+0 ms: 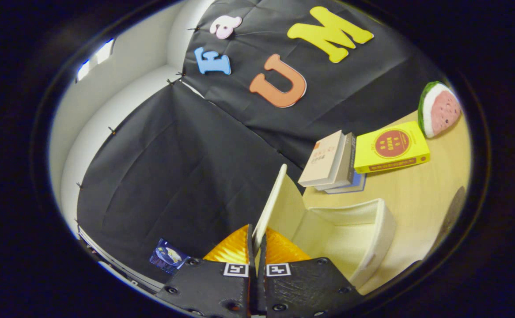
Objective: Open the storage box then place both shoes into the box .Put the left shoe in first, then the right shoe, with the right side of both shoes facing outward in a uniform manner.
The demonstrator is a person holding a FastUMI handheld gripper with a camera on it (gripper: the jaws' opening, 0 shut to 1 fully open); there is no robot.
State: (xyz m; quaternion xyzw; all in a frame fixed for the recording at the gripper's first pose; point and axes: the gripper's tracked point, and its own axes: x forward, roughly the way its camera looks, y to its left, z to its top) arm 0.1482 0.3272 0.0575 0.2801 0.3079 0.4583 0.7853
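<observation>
The storage box [374, 238] is cream-coloured and stands on the wooden table [416, 194], its inside bare. Its lid [271, 198] is swung up and stands nearly on edge just ahead of me. My gripper [256, 242] is shut on the lid's lower edge, with both fingers pressed against the thin panel. The whole view is tilted, so the table slopes away to the right. A dark rounded shape [454, 212] lies beyond the box at the table's far side; I cannot tell what it is.
A stack of books [330, 161] and a yellow book [391, 148] lie behind the box. A watermelon-slice toy [438, 108] rests further back by the cloth wall. A small blue card [168, 256] hangs low on the wall beside my fingers.
</observation>
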